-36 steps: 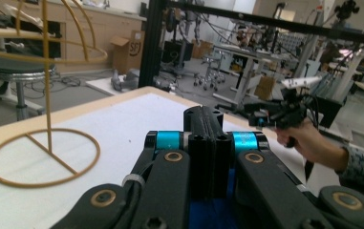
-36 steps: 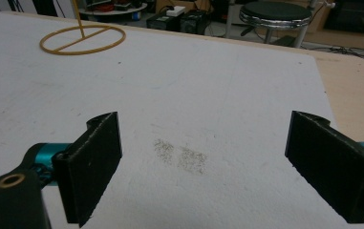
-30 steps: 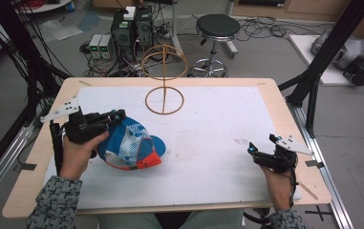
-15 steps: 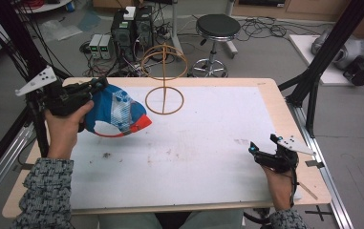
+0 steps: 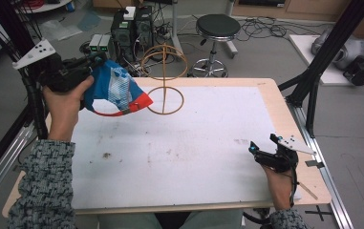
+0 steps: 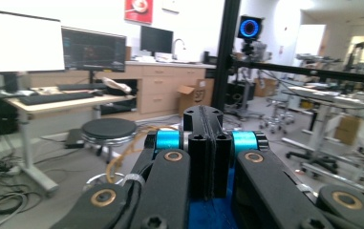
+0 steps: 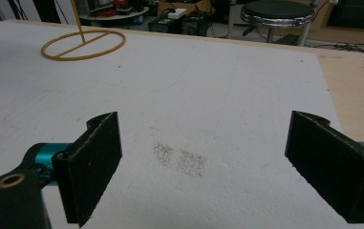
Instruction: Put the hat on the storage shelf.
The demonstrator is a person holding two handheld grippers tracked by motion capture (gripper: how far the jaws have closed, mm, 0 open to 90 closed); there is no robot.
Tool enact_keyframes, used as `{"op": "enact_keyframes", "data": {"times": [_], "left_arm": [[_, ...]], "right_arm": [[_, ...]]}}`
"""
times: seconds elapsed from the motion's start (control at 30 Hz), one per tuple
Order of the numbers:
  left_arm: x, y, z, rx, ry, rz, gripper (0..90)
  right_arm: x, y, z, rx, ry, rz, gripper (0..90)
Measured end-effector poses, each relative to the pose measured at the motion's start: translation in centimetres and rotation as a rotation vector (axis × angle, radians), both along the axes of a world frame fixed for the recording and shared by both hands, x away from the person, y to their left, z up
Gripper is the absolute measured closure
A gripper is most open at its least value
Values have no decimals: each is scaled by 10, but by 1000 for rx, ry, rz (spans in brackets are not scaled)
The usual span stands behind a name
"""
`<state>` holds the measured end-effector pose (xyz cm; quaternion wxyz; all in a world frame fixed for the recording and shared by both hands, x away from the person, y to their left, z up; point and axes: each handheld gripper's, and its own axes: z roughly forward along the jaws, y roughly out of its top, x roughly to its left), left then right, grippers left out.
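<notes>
A blue, white and red cap (image 5: 117, 90) hangs in the air over the table's far left corner. My left gripper (image 5: 91, 59) is shut on its fabric. In the left gripper view the two jaws (image 6: 203, 114) stand pressed together, with blue cloth (image 6: 213, 214) showing below them. A yellow wire stand (image 5: 165, 76), with a ring base and a ring on top, rises at the back middle of the table, just right of the cap. My right gripper (image 5: 258, 152) rests low at the front right, open (image 7: 203, 162) over bare white mat. The stand's base (image 7: 84, 45) lies far ahead of it.
A white mat (image 5: 194, 143) covers the wooden table. Black frame posts (image 5: 313, 81) stand at the right edge and along the left side. Behind the table are a stool (image 5: 218, 26) and computer boxes (image 5: 132, 26) on the floor.
The left hand has lifted the cap off the mat and carried it up and toward the far left corner. The right hand has kept still.
</notes>
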<state>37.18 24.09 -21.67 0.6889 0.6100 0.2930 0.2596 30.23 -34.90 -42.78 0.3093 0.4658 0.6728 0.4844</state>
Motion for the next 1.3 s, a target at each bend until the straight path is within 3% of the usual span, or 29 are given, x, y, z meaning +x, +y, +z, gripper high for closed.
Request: {"op": "enact_keyframes", "data": {"times": [0.23,0.4,0.73,0.83,1.3], "left_arm": [[14,5,12,-15,-11,70,893],[27,7,19,6,-18,127,892],[46,2,25,11,-33,164,893],[55,1,31,-6,-40,187,894],[79,-4,52,3,-57,250,894]], "right_arm": [[1,1,0,8,1,6,113],[1,1,0,14,-1,7,113],[-1,0,-1,23,-1,8,113],[-1,-1,-1,27,5,11,113],[-2,4,-1,3,-4,25,113]]}}
